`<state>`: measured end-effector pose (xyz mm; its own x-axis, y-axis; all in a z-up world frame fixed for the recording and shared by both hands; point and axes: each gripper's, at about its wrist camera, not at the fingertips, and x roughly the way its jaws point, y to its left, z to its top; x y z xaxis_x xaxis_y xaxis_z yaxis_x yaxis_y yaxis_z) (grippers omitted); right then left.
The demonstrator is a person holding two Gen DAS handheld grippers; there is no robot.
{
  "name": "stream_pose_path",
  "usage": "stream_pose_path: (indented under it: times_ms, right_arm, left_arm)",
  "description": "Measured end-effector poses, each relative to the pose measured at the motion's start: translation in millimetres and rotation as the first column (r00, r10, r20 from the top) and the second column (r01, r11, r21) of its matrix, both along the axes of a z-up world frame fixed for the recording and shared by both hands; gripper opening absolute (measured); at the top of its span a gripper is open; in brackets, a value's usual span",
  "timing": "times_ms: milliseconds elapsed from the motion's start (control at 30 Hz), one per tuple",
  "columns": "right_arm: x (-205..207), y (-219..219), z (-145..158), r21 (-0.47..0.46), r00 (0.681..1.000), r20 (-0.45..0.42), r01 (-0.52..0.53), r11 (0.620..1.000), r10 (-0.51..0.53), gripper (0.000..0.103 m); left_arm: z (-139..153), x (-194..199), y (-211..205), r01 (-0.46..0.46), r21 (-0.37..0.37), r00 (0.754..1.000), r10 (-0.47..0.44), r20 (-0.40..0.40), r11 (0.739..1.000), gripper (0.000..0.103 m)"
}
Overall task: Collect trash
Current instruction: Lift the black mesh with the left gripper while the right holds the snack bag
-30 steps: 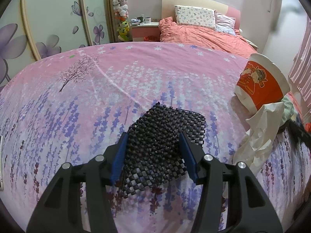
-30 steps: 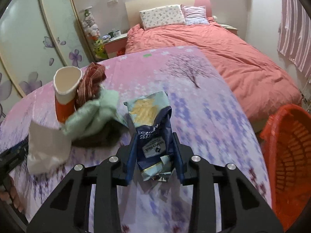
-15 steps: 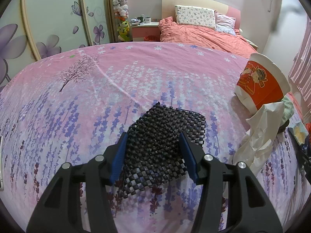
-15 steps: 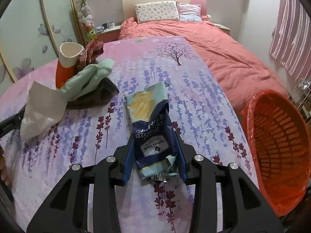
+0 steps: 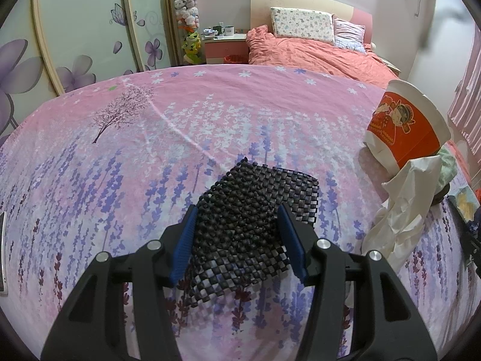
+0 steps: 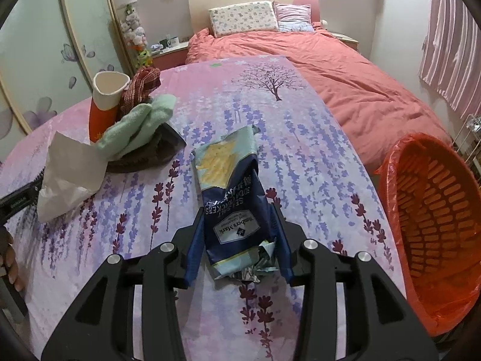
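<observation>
The right tongs [image 6: 237, 237] hold a blue cracker bag [image 6: 231, 192] above the bench [image 6: 315, 156], near the orange basket [image 6: 433, 228]. The left tongs [image 5: 237, 237] grip a black woven mat [image 5: 255, 210].

Surface: my work sits on a pink sheet [image 5: 210, 114] printed with purple lavender and a tree, spread flat.
Mat: black woven mat [image 5: 261, 198], lying on the sheet between my left claw's fingers, near edge lifted.
Cup: red and white paper cup [image 5: 405, 126], tipped on its side, at the right of the left view.
Paper: crumpled white paper [image 5: 402, 198], just beside the cup.
Cloths: green cloth [image 6: 138, 123] on a brown cloth [image 6: 147, 156], next to a striped red cloth [image 6: 144, 84].
Bed: a salmon quilt [image 6: 345, 72] covers it, beyond the sheet.
</observation>
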<state>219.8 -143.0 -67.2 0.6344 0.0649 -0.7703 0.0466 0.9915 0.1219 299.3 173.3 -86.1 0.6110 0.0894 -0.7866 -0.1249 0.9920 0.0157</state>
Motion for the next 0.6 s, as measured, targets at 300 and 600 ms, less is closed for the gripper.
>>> stream_pose_path:
  times_ms: [300,600]
  right_arm:
    - [0.8,3.2,-1.3,-0.041,1.0,-0.006,-0.003,0.999,0.003,0.043]
    - [0.3,5.1,-1.0,-0.04,1.0,-0.006,-0.004,0.999,0.003,0.043]
  left_arm:
    - [-0.8,0.8,-0.6,0.0,0.008,1.0,0.0,-0.002,1.0,0.055]
    - [-0.2,0.4,-1.7,0.0,0.008,1.0,0.0,-0.002,1.0,0.055]
